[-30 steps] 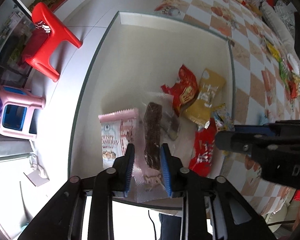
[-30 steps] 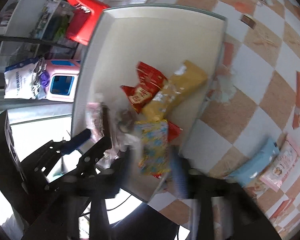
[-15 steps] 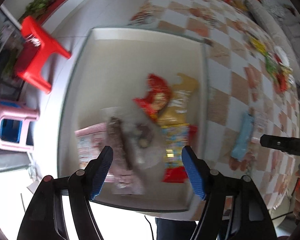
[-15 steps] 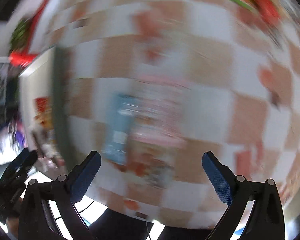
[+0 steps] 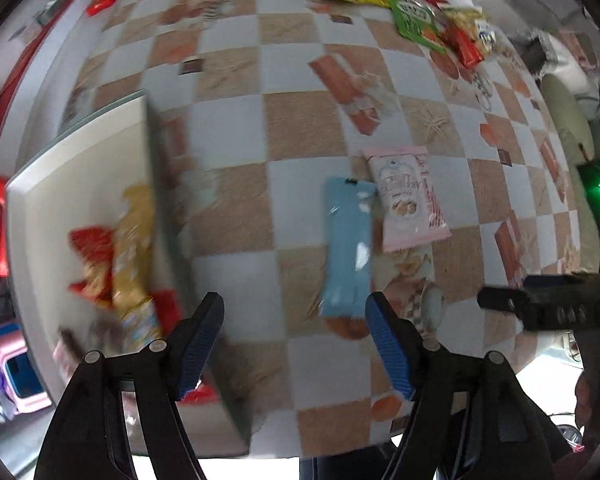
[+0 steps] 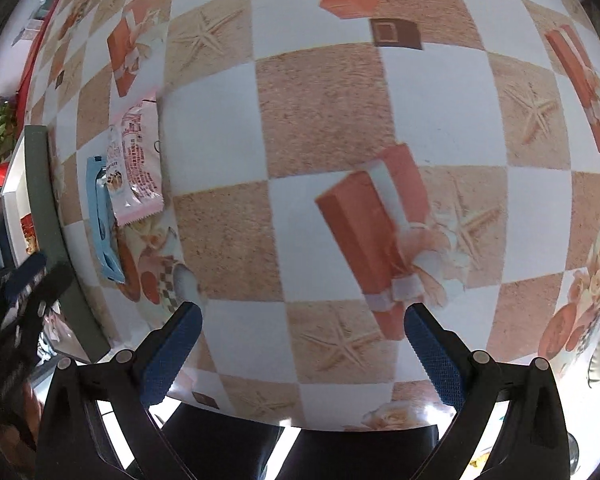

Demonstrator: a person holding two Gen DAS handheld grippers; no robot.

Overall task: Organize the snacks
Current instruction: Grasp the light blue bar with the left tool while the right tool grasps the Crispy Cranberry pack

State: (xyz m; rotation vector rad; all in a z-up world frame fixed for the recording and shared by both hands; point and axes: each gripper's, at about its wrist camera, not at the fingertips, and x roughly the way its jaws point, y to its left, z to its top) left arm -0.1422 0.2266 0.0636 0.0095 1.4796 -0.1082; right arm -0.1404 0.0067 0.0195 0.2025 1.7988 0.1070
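The counter [image 5: 236, 128] wears a checkered cloth of white and sandy squares printed with starfish and orange gift boxes, and it fills both views. At its left side sits a shallow cream tray [image 5: 76, 152] with a grey-green rim, holding a red packet [image 5: 94, 264], a golden-yellow packet [image 5: 134, 240] touching it, and a few more wrappers that are too blurred to name. The left gripper [image 5: 296, 336] hangs above the cloth just right of the tray's edge, its blue-padded jaws spread wide and holding nothing. Just ahead of its right jaw lies a long light-blue snack bar [image 5: 346, 248], and a pink snack packet [image 5: 408, 196] lies beside it, their edges touching; both rest on the cloth outside the tray. The right gripper [image 6: 302, 354] hovers over bare cloth well to the right of those two, jaws also wide apart and empty. More snacks, among them a green packet [image 5: 416, 20], are heaped at the counter's far edge
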